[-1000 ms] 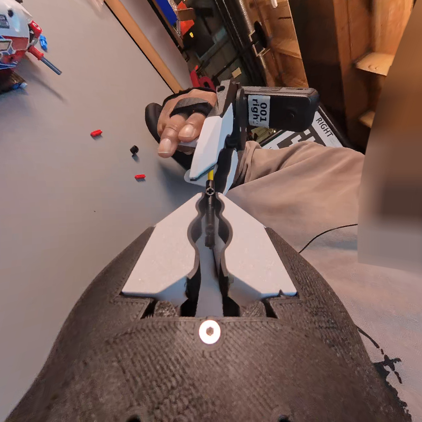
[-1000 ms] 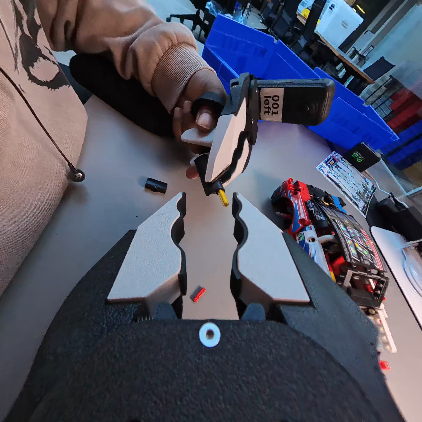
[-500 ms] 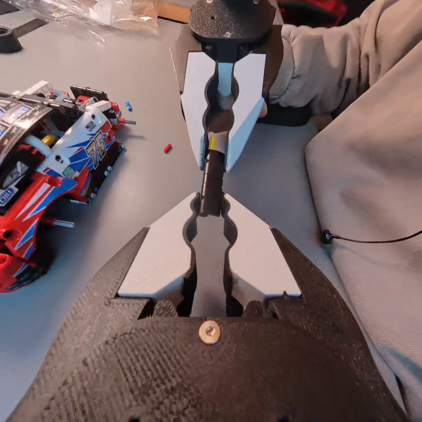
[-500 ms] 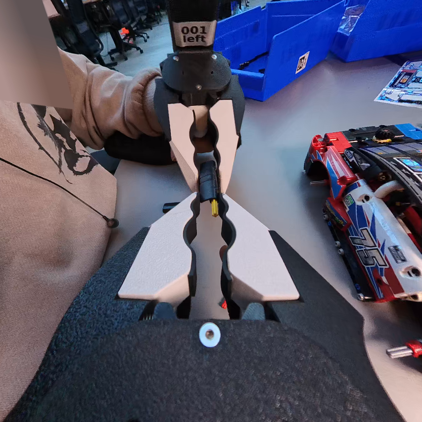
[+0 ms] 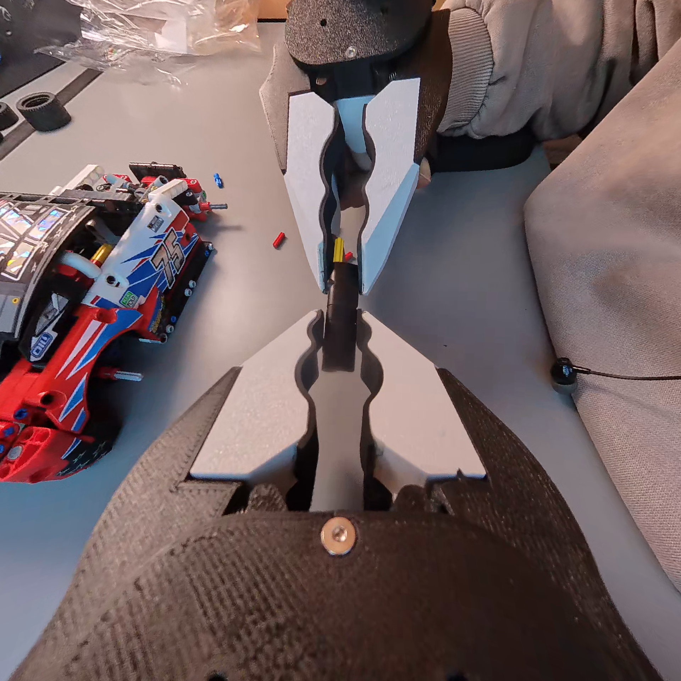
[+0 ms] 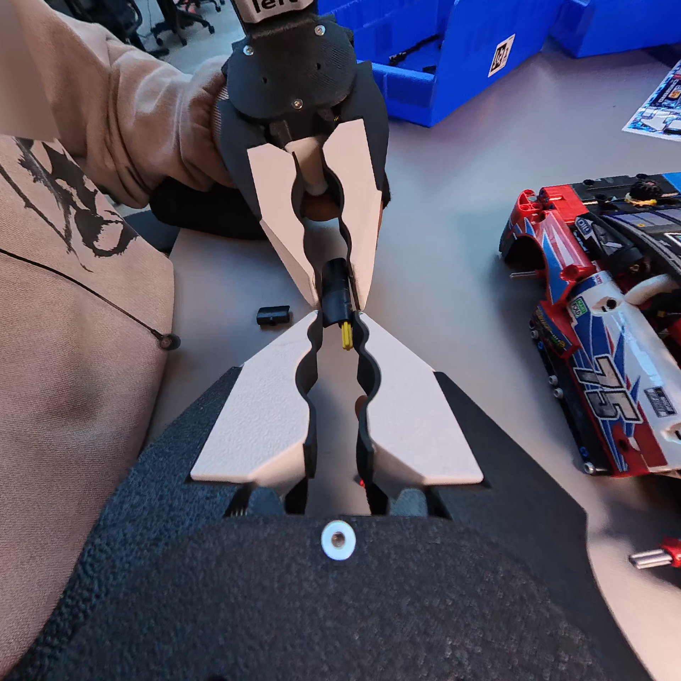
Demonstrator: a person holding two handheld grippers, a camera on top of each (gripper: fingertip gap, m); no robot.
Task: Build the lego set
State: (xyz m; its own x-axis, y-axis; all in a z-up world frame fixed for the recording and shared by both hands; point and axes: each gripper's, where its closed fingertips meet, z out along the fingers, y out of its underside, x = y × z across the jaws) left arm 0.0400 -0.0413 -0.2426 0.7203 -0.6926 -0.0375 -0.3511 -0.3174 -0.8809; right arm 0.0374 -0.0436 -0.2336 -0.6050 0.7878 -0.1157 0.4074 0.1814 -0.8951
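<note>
A short black connector (image 5: 339, 331) with a yellow axle (image 5: 338, 250) sticking out of its far end is held above the grey table. My left gripper (image 5: 339, 313) is shut on its near end. My right gripper (image 6: 338, 313) faces it tip to tip, and its jaws are closed around the other end of the connector (image 6: 335, 291). The yellow axle (image 6: 346, 335) pokes into the gap between the right fingers. The red, white and blue race car (image 5: 110, 294) lies on the table and also shows in the right wrist view (image 6: 608, 350).
A second black connector (image 6: 272, 315) lies on the table near the person's torso. Red pins (image 5: 279, 239), a blue pin (image 5: 218, 180), black tyres (image 5: 44, 110) and plastic bags (image 5: 147, 37) lie around. Blue bins (image 6: 442, 73) and a booklet (image 6: 659, 107) sit behind. Left tips and right tips are each some 20 cm from the blue pin (image 5: 218, 180).
The grippers swung from side-on to facing each other in line. The right jaws went from wide open to closed around the connector's axle end. The left kept its hold.
</note>
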